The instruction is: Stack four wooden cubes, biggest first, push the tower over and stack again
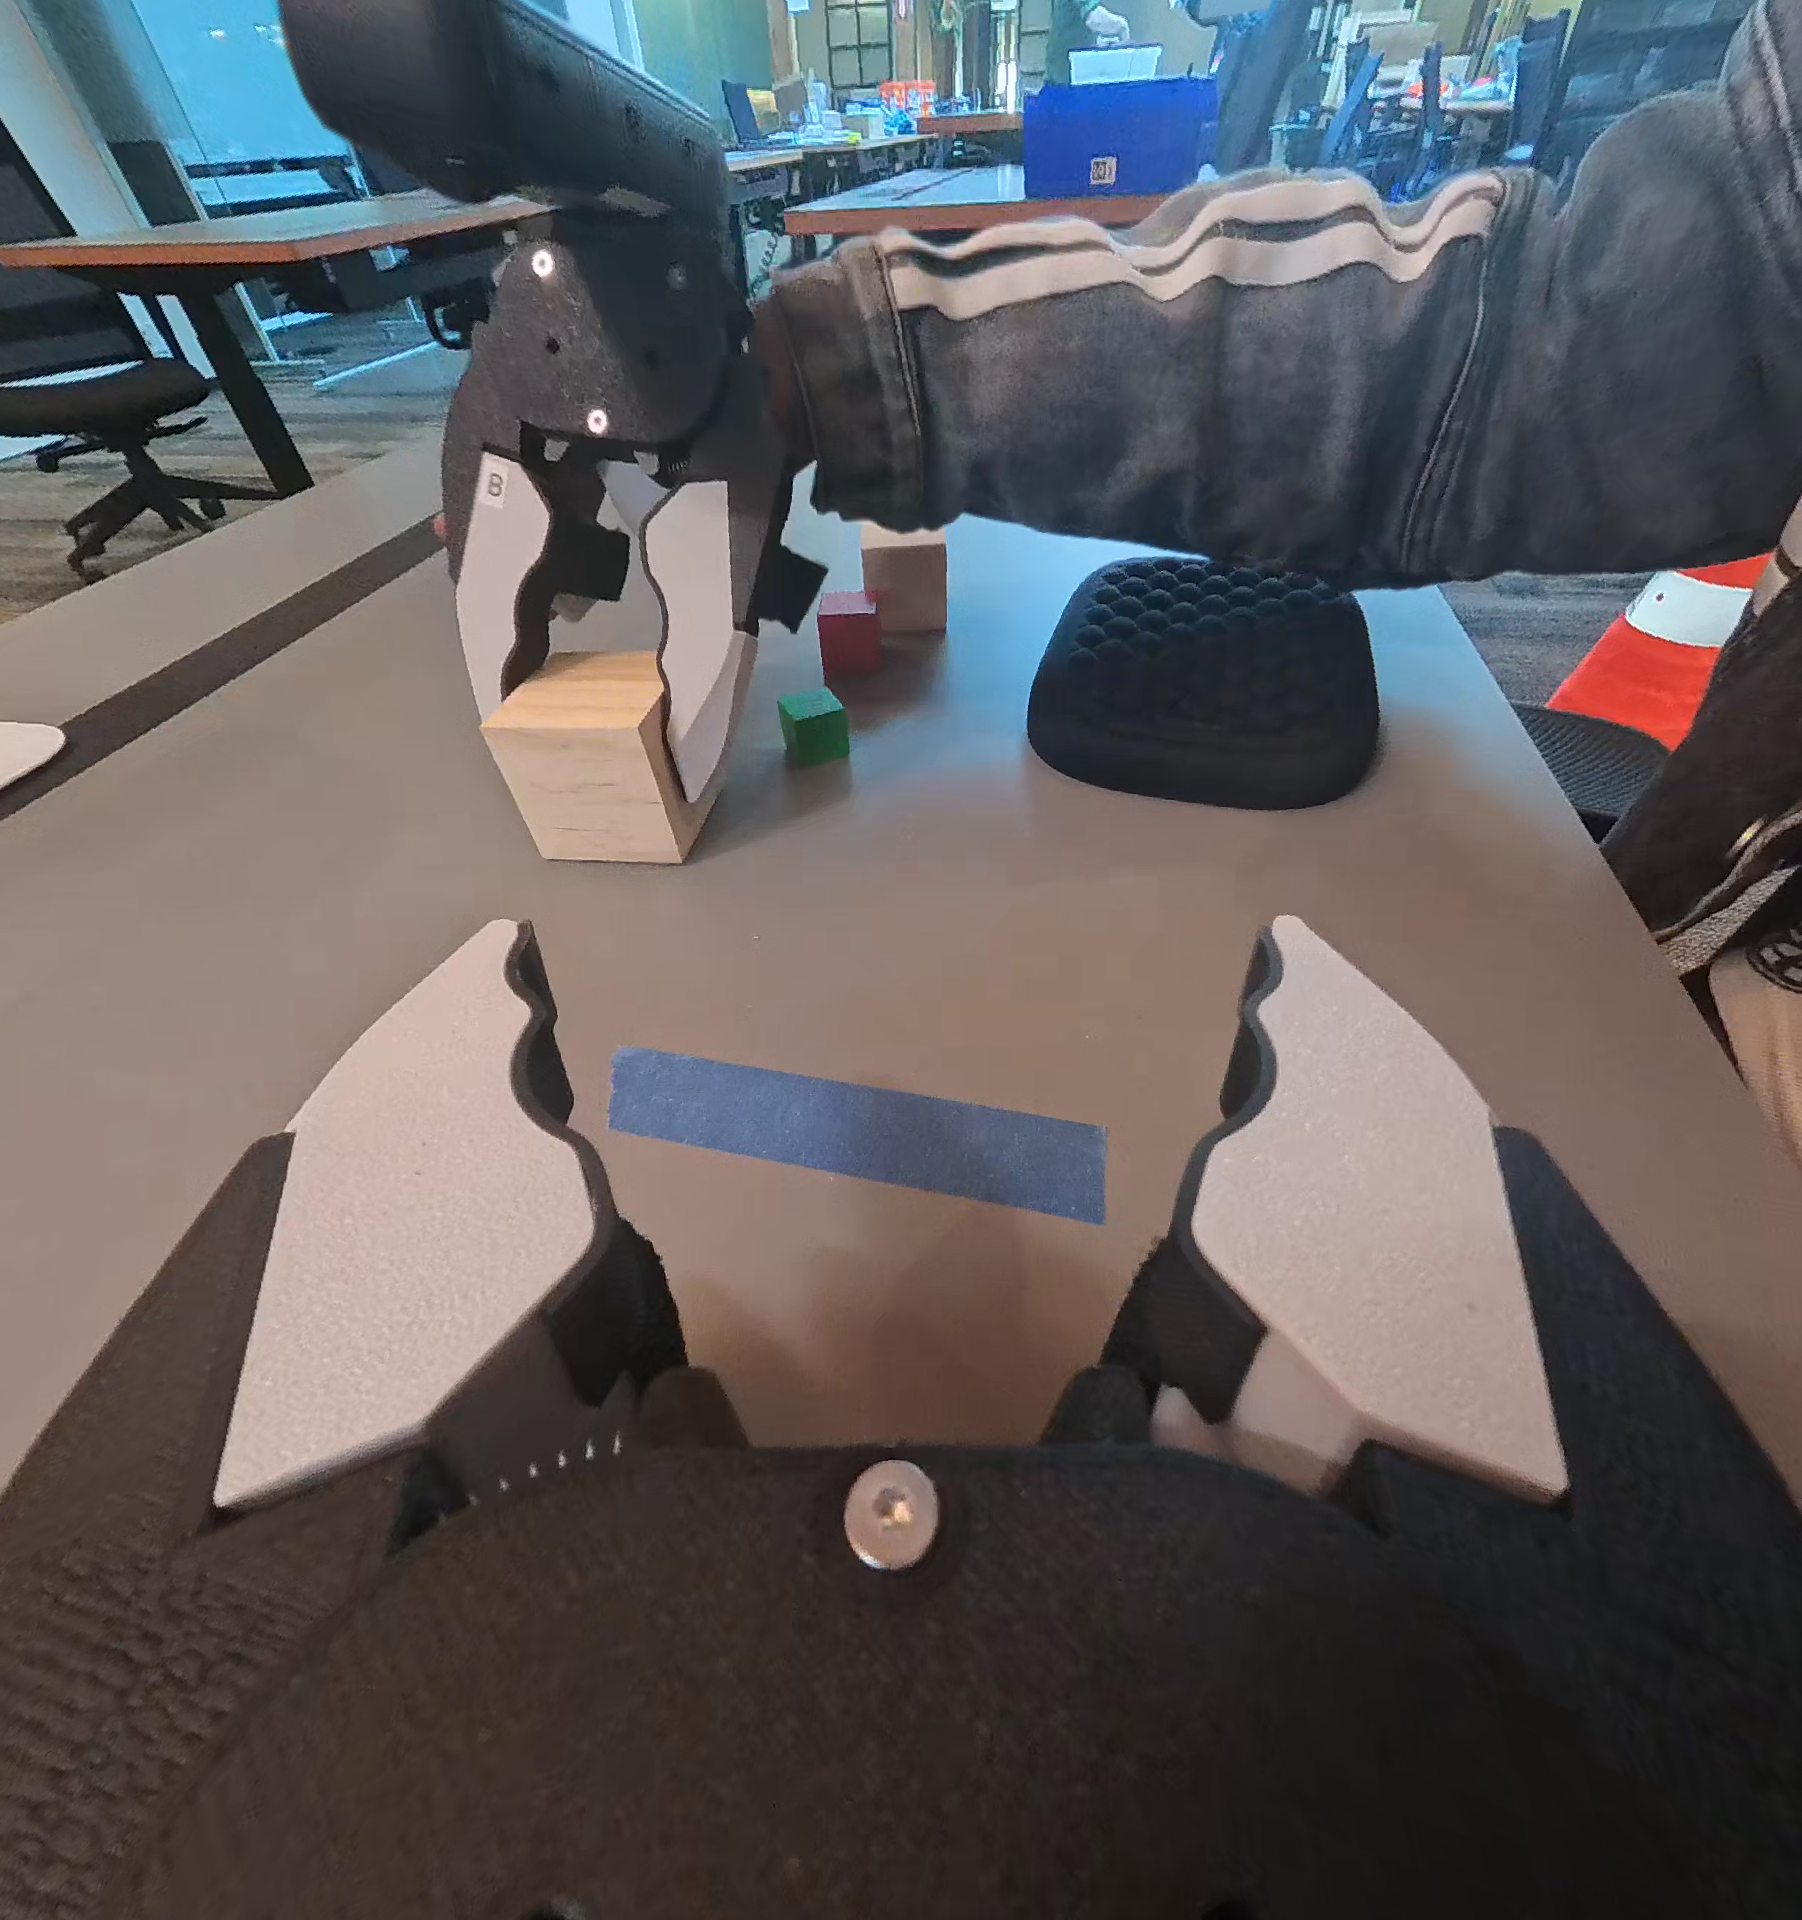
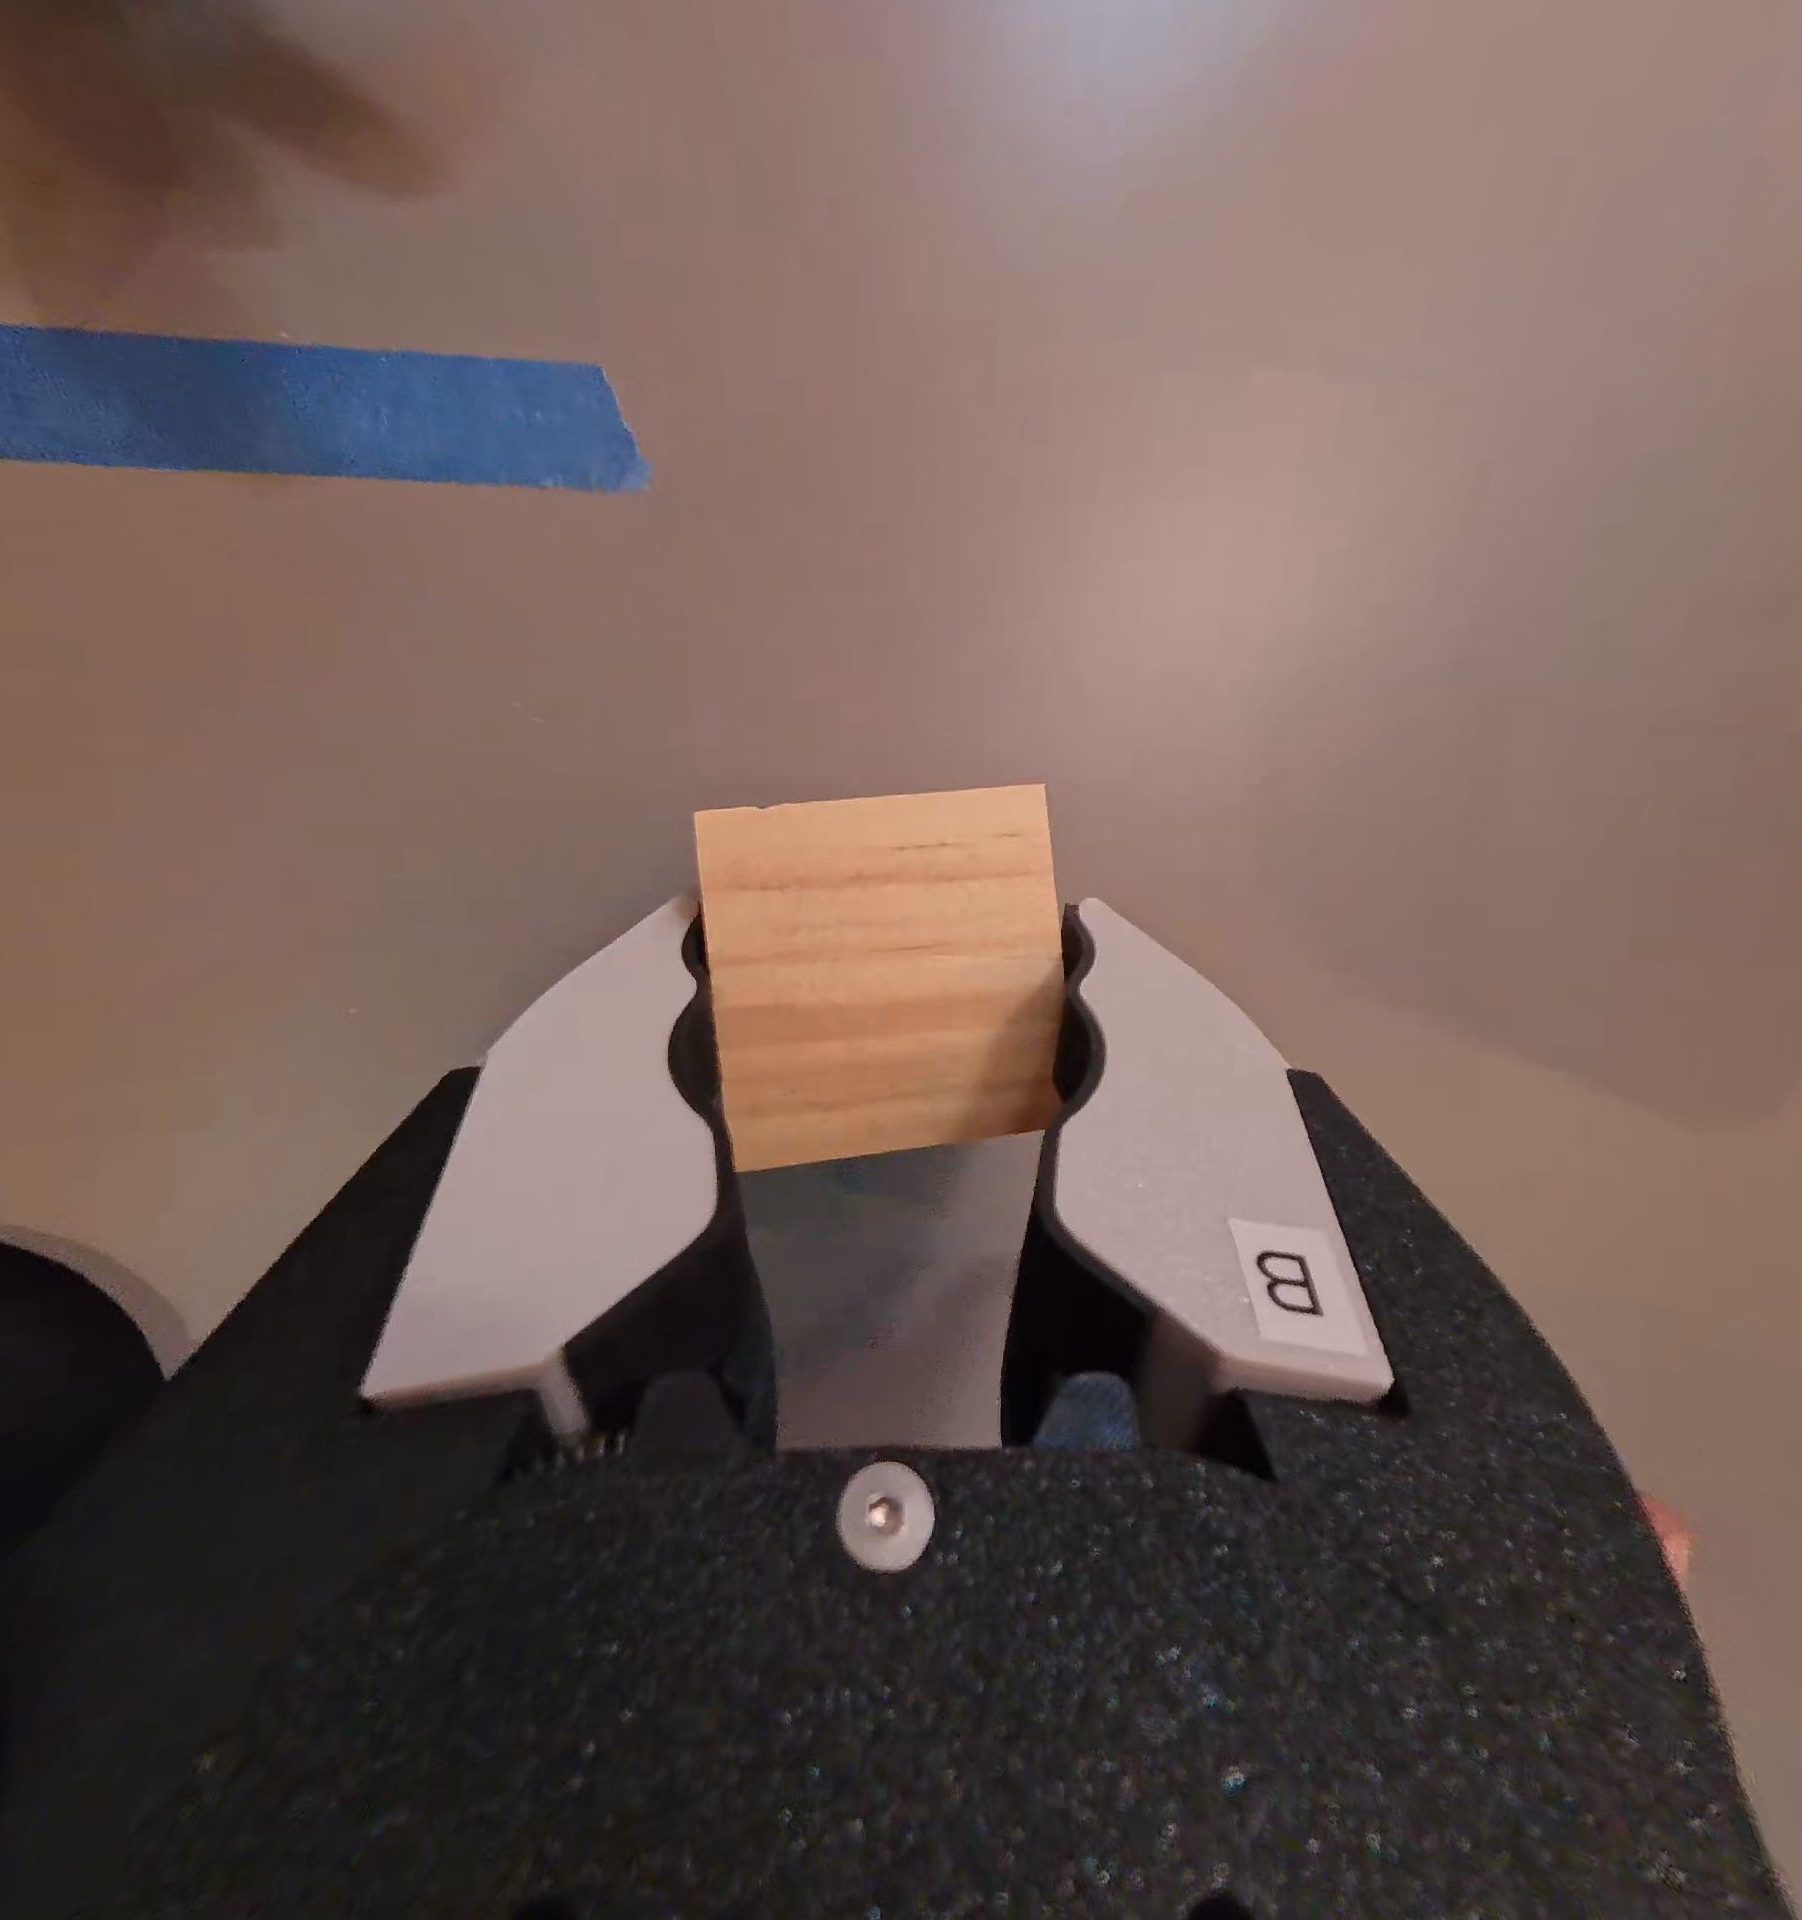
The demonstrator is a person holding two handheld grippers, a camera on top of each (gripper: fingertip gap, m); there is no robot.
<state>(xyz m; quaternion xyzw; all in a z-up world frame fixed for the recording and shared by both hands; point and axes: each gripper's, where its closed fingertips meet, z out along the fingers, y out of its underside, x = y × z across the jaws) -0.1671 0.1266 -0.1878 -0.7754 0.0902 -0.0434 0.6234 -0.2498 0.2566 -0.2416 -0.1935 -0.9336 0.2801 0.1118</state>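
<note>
My right gripper (image 1: 606, 717), seen in the upper centre of the left wrist view, reaches in from the right on a dark sleeve (image 1: 1292, 384) with pale stripes and points steeply down at the grey table (image 1: 980, 894). Its two fingers are clamped on opposite faces of the big wooden cube (image 2: 881, 977), which rests on the table; both pads press against the wood. The cube is pale, unpainted, with straight grain lines across its faces. My left gripper (image 1: 892, 997) hangs low in the lower half of the same view, fingers spread wide over a strip of blue tape (image 1: 855, 1132), holding nothing. Behind the big cube, upper centre, lie a green cube (image 1: 814, 725), a red cube (image 1: 848, 632) and a smaller plain wooden cube (image 1: 905, 577), all apart on the table beside a black cushion (image 1: 1203, 686).
</note>
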